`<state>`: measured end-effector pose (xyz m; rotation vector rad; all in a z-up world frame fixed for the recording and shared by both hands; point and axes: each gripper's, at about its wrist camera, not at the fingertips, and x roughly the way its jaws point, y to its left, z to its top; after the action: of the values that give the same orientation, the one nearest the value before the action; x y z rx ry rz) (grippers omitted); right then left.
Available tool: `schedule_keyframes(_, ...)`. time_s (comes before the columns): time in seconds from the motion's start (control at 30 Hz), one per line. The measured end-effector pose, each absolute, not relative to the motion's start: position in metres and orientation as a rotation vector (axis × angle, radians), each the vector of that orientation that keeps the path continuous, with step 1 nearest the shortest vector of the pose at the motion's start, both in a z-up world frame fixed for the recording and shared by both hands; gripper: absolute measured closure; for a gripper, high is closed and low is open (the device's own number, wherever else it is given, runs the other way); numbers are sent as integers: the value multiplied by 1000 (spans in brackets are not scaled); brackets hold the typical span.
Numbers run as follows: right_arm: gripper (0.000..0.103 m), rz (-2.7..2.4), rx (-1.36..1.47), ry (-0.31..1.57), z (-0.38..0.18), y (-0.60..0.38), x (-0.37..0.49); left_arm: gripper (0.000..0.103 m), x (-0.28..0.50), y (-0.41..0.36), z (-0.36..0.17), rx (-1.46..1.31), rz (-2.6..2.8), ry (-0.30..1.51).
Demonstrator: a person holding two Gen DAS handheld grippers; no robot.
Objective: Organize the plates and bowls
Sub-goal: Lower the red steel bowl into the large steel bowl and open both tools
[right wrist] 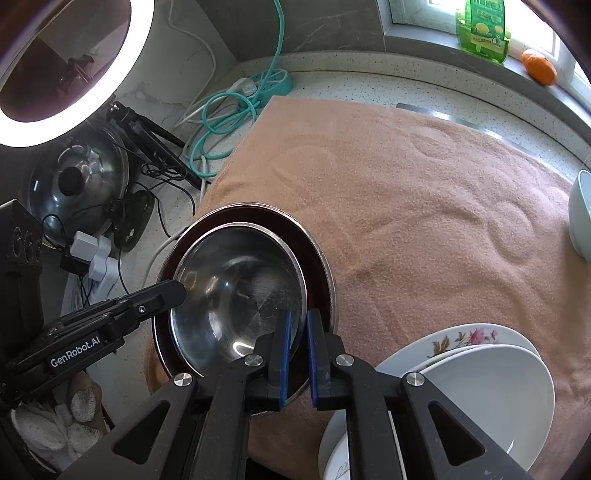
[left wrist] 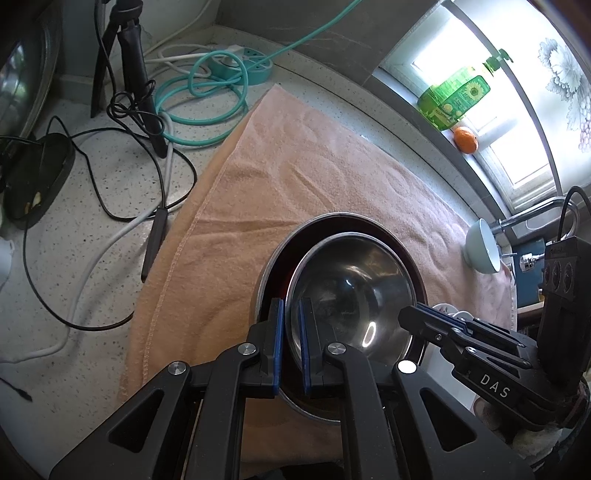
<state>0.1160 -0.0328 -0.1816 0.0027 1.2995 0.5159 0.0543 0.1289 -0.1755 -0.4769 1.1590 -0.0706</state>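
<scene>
A small steel bowl lies inside a larger steel bowl with a dark red inner wall, on a peach towel. My left gripper is shut on the small bowl's left rim. My right gripper is shut on the opposite rim, which passes between its blue pads. Stacked white plates, the lower one with a flower pattern, rest on the towel at the near right. A pale green bowl lies tipped at the towel's far right.
Left of the towel lie black and teal cables, a teal power strip, a tripod, a pot lid and a ring light. A green soap bottle and an orange stand on the windowsill. A faucet is at the right.
</scene>
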Motion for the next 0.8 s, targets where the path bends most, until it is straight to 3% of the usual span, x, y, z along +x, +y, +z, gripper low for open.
schedule_keyframes(0.8, 87, 530, 42, 1293, -173, -37, 121, 96, 55, 133, -166, -482, -60, 1135)
